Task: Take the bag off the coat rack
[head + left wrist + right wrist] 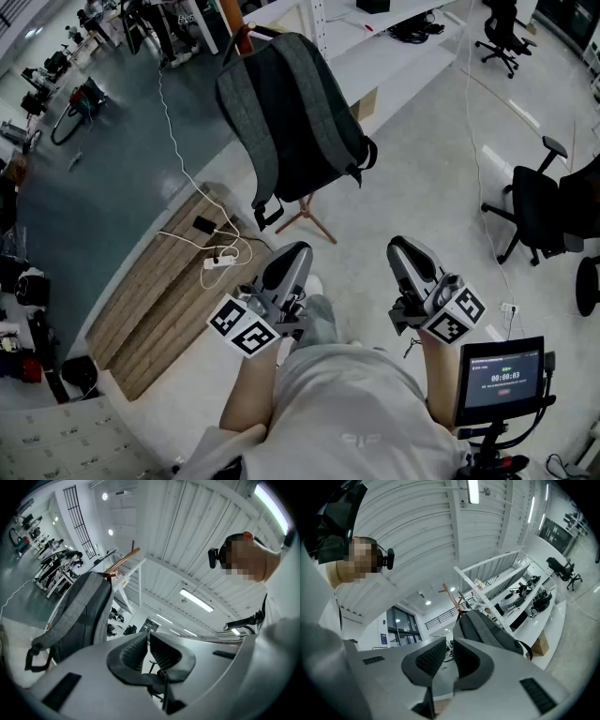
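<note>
- A grey backpack hangs on a wooden coat rack at the far centre; the rack's splayed legs show below it on the pale floor.
- The left gripper and right gripper point toward the backpack from the near side, both well apart from it.
- A white power strip lies on a wooden platform at the left.
- A black office chair stands at the right.
- A small screen sits near right.

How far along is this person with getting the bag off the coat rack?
Nothing looks done yet: the grey bag hangs on the wooden coat rack. Nothing is in hand: the left gripper and the right gripper are shut, empty and well short of the bag. Left to do: reach it, grip it, lift it off.
</note>
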A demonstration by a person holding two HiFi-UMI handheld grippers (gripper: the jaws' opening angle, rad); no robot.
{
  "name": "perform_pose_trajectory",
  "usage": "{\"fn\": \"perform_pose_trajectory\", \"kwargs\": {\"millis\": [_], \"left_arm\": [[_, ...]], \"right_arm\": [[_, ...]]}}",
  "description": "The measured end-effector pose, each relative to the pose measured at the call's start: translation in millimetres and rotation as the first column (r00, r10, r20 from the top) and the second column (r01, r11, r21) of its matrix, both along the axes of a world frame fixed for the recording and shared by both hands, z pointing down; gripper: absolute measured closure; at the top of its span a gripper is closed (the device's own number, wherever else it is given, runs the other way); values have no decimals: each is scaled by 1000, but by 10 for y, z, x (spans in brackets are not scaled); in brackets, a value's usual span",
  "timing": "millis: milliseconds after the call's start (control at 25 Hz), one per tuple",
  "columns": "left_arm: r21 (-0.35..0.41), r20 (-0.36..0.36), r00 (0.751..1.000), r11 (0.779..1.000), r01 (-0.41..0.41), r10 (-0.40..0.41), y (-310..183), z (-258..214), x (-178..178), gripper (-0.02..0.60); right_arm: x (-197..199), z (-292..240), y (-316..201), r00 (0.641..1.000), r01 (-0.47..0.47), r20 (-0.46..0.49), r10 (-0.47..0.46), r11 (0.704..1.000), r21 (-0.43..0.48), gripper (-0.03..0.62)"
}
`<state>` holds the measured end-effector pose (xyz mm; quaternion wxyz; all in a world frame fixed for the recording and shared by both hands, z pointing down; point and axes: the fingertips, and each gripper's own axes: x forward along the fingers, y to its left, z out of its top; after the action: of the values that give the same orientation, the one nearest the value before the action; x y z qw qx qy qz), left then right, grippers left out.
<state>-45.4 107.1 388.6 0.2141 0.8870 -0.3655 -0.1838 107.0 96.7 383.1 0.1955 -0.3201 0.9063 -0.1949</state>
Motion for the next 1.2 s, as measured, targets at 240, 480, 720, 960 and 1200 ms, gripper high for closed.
{"fn": "perform_pose_trajectory", "kwargs": {"millis": [240,480,720,960,1200], "left_arm": [[43,37,999,999,15,-17,-892,-189,-574,577],[63,31,991,990,128,-130,-1731,-327,-1538,575],[133,117,972,973,188,-204,-2372,-666,-2129,575],[254,340,921,961,105,-191,-3136,-1248,-2026,483],[273,436,899,959,-75,-53,-3957,-1804,-1587,396]], "right_arm": [[-489,-97,-931,1000,4,0,-4,1000,4,540],[-986,-300,-1779,1000,14,-4,-14,999,42,540],[-1155,-391,-2224,999,38,-24,-37,998,55,540],[-1171,-478,-2457,996,74,-53,-70,995,73,540],[-1194,-627,-2633,990,119,-91,-108,984,129,539]]}}
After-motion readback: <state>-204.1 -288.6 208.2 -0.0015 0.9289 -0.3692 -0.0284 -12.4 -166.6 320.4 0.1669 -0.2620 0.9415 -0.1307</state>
